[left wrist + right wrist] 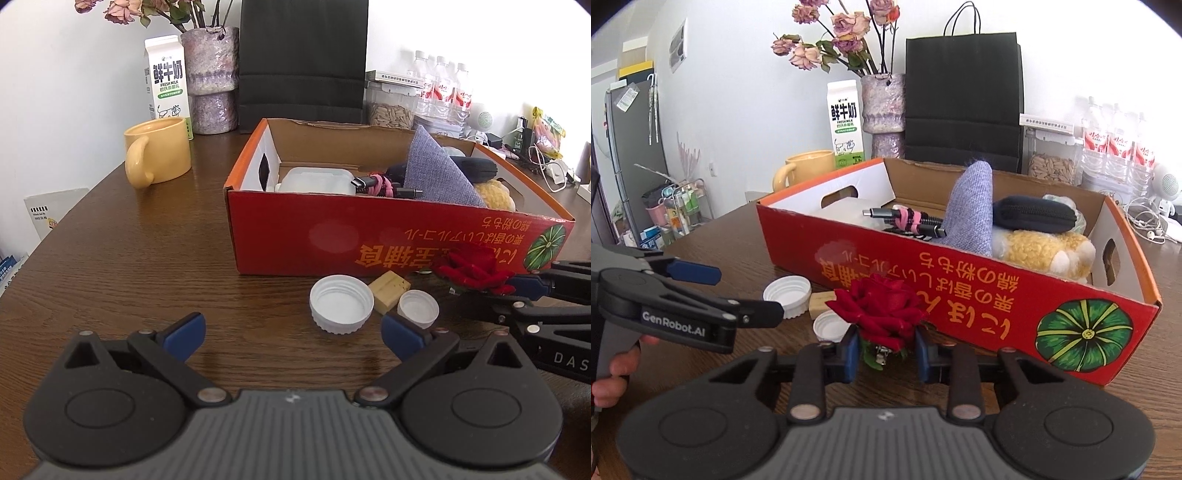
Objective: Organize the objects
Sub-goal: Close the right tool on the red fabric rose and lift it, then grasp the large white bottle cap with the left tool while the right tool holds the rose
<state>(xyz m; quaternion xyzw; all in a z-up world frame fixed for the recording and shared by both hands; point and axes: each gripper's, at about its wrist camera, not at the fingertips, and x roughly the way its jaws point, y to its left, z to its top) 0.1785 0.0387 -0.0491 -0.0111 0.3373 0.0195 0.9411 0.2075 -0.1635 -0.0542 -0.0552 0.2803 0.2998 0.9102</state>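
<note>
between the blue pads of the right gripper [886,356], low on the wooden table [147,258] and just in front of the red box [960,288]: one red fabric rose [882,306], small metal clip at its base. the jaws are standing narrow, one pad on each side of the bloom's underside and leaves; whether the pads are pressing firmly or merely flanking the soft petals is not settled by either view, though the grip is looking close to made.

left gripper [293,334]: jaws standing wide apart, holding nothing, hovering over the table in front of the large white cap [341,308]. the person's hand [613,373] is wrapping its handle.

items lying loose beside the rose: large white cap, small white cap [418,307], pale yellow block [389,291] touching or nearly touching both caps.

box contents showing: a translucent plastic case [314,181], a bundled usb cable [908,221], a grey-blue cloth [973,206], a black zip pouch [1034,214], a yellow plush [1045,251].

handling note, as judgement: the rose is soft and is likely compressing, so the pads should be closing on the firmer base by the clip rather than on petals; lifting straight up before carrying over the near wall should be avoiding a snag on the cardboard edge; a free spot is appearing near the cable.
</note>
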